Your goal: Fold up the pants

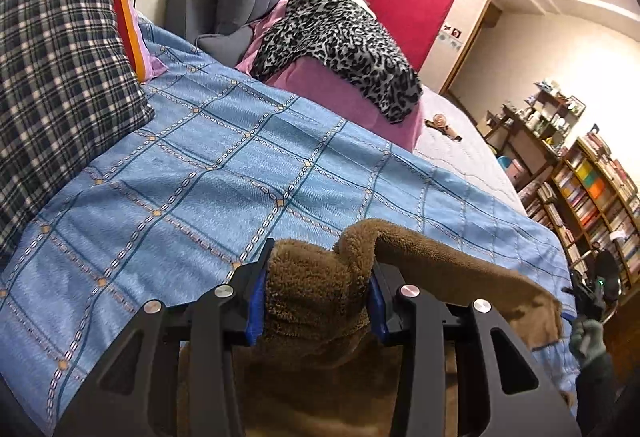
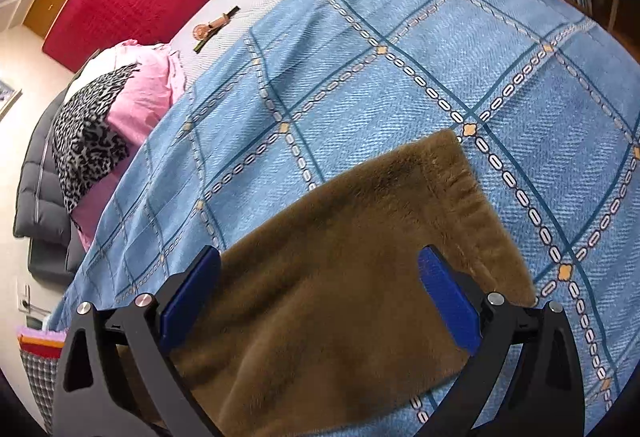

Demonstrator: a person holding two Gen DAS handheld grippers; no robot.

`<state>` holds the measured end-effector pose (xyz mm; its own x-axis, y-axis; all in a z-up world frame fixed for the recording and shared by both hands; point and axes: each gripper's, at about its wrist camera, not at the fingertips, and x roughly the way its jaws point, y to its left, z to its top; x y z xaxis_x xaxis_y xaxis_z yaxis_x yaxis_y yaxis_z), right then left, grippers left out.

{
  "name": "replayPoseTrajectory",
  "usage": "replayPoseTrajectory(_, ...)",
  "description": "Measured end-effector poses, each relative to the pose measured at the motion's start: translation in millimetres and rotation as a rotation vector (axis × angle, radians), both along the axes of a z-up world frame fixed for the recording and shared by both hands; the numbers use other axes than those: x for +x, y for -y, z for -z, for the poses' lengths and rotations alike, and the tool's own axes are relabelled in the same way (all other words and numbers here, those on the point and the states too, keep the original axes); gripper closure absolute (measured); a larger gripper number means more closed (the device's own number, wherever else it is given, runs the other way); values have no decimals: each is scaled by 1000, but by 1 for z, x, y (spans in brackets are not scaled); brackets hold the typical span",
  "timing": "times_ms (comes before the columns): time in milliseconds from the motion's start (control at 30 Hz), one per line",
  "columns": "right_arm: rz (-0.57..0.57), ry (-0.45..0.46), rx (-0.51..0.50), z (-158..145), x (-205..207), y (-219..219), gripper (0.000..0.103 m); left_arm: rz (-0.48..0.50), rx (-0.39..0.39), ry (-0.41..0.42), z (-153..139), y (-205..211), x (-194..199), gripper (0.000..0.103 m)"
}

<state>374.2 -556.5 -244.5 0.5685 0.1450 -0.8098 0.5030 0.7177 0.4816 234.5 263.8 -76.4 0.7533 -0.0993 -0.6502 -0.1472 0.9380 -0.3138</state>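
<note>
While my left claw point(image 1: 316, 297) pinches a bunched end of the brown fleece pants point(image 2: 340, 257) off the blue bedspread point(image 2: 400, 57), my right claw point(image 2: 320, 297) stands open above them. Step: first fold; next, carry the lifted end across.

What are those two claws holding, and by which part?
Left claw pinches a bunched fold of the brown fleece pants. Right claw is open over them, holding nothing.
</note>
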Motion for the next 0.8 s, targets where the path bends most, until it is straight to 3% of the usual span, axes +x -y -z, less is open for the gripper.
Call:
replayPoseTrajectory(233, 90, -18, 66, 17, 5, 21, 3, 12, -11, 53, -9, -7, -54, 63)
replayPoseTrajectory(400, 106, -71, 69, 23, 13, 20, 23, -15, -70, 59, -2, -17, -87, 63)
replayPoseTrajectory(500, 95, -86, 63, 19, 19, 15, 30, -25, -76, 62, 1, -20, -100, 64)
replayPoseTrajectory(633, 95, -135, 56, 18, 27, 9, 35, -37, -92, 61, 5, -25, -106, 64)
replayPoseTrajectory(800, 41, -221, -2, 15, 48, -7, 35, -31, -82, 69, 5, -25, -114, 64)
